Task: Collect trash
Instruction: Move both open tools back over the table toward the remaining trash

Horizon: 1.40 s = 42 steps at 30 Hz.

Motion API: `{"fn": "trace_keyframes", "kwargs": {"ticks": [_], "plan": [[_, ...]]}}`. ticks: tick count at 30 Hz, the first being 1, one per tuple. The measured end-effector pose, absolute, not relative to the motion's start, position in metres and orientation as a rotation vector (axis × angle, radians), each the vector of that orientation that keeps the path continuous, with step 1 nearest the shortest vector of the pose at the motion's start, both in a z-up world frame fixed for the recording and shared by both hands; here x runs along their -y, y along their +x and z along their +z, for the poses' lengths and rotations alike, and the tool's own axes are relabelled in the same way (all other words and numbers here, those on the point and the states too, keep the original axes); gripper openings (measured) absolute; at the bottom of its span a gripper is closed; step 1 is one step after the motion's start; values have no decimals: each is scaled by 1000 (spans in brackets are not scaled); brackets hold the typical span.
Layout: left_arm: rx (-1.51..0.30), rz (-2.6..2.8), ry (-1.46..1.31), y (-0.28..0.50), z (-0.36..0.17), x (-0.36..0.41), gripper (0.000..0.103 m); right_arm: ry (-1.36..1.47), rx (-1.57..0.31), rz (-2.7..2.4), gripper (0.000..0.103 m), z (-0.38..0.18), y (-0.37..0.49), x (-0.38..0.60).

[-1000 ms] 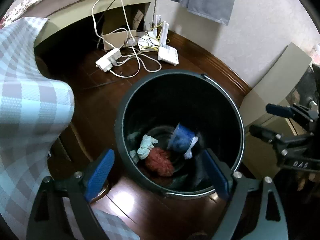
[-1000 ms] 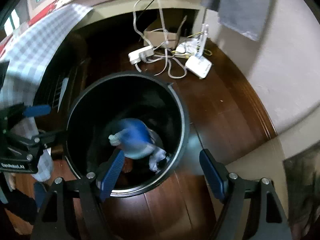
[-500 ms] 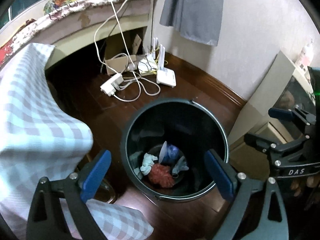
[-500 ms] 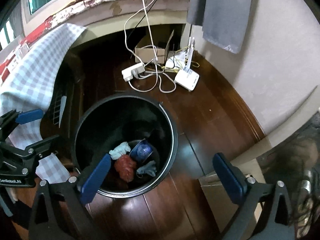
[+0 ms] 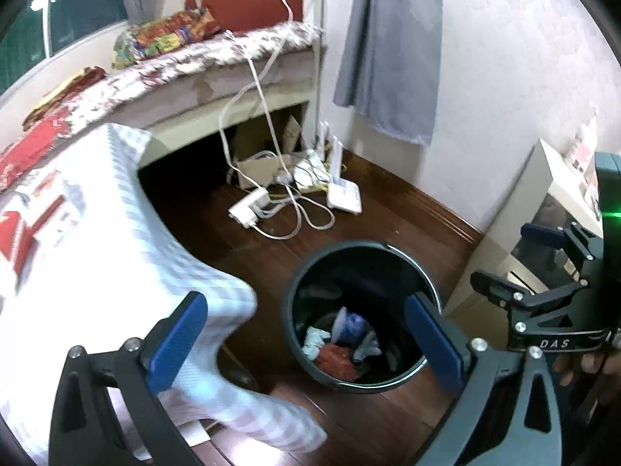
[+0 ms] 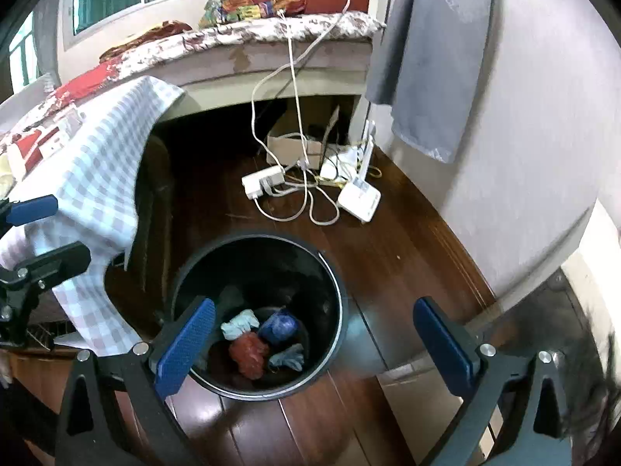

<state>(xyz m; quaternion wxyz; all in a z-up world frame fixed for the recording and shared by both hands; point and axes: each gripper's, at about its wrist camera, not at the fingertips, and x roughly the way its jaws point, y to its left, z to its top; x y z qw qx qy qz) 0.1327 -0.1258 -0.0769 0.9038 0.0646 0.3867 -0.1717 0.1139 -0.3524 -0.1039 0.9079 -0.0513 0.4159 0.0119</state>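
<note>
We hold both grippers above a black bin that stands on the dark wooden floor. Our left gripper has its blue-padded fingers spread wide with nothing between them, and our right gripper is spread just as wide and holds nothing either. In the left wrist view the right gripper shows at the right edge, its fingers apart; in the right wrist view the left gripper shows at the left edge over the cloth.

The trash lies at the bottom of the bin: a blue cup-like piece, a crumpled red wad just beside it, a pale bluish-white crumple to the left of the cup, and a grey-blue scrap below it. The pieces touch one another in one small heap.

Left of the bin, a checked tablecloth hangs over a table edge, with red and white packets on top, too blurred to read. Beyond the bin, white cables run down from a patterned ledge to a white power strip and a white router on the floor, next to a cardboard box. A grey cloth hangs on the pale wall to the right
</note>
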Motion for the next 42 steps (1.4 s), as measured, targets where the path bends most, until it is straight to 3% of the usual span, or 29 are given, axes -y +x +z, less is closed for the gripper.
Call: {"fn": "trace_keyframes", "kwargs": {"ticks": [22, 42], "plan": [[-722, -46, 2, 96, -49, -22, 102, -178, -703, 263, 103, -56, 115, 222], [-711, 423, -144, 37, -56, -232, 102, -228, -686, 638, 103, -44, 117, 1]]}}
